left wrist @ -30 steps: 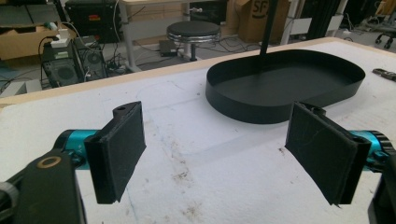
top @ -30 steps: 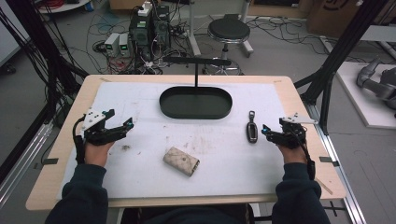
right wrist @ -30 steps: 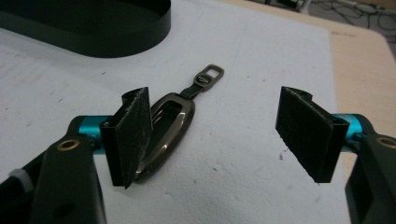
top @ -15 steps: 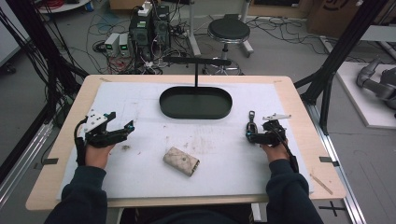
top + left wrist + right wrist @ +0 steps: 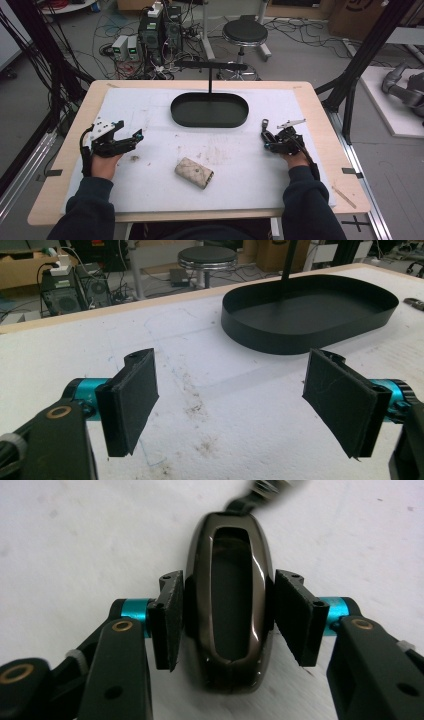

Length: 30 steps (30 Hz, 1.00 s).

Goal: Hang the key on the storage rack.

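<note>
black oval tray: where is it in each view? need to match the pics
High view: black oval tray at upper centre of the table, ahead of both grippers.
Left gripper view: upper right, beyond the open left gripper.
Right gripper view: I can't find it; the frame has the key fob between the jaws.
Shared landmark: the thin black post rising from the tray.

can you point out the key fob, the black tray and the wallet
key fob [image 5: 231,605], right gripper view, dark centre panel
black tray [image 5: 210,122], high view, near rim
wallet [image 5: 194,173], high view, middle of its top face
</note>
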Motion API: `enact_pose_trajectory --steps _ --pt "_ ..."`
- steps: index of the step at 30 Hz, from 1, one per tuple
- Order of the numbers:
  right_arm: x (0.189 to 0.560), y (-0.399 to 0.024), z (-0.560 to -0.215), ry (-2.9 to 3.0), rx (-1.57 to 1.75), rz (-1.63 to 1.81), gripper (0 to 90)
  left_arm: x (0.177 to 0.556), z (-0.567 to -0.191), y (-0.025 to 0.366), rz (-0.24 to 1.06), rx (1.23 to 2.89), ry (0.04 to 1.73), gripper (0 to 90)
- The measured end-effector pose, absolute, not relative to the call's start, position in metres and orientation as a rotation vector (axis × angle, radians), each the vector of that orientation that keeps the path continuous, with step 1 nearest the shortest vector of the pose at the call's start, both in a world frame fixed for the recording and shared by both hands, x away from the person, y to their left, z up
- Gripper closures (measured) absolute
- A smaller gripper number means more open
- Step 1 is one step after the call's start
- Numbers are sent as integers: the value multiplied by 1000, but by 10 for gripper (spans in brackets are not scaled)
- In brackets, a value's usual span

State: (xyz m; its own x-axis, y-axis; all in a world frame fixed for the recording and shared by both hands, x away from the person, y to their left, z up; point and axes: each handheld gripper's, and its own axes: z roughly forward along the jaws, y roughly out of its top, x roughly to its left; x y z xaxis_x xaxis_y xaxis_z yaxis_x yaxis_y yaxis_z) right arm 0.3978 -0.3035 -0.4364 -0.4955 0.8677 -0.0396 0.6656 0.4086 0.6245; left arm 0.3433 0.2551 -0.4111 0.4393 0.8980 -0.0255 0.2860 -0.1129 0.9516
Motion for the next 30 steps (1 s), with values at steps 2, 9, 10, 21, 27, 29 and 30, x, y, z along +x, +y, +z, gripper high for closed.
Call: enact_pose_trajectory --steps 2,9,10,21,27,29,30 --pt "397 -309 -433 2326 1307 745 495 343 -411 256 735 1641 1049 216" --pt "400 -308 -430 2226 1340 819 334 343 -411 255 734 1646 1055 216" --pt "407 -302 -432 2231 1323 834 301 343 -411 255 732 1648 1055 216" --pt "424 -301 -437 2316 1365 798 495 343 -411 258 730 1638 1067 216" --pt "423 -300 -438 2327 1338 791 473 343 -411 259 733 1636 1074 219" --pt "423 -300 -438 2352 1311 795 404 343 -411 259 734 1641 1074 219" --pt "423 -298 -438 2352 1310 785 410 343 -411 258 736 1645 1072 220"
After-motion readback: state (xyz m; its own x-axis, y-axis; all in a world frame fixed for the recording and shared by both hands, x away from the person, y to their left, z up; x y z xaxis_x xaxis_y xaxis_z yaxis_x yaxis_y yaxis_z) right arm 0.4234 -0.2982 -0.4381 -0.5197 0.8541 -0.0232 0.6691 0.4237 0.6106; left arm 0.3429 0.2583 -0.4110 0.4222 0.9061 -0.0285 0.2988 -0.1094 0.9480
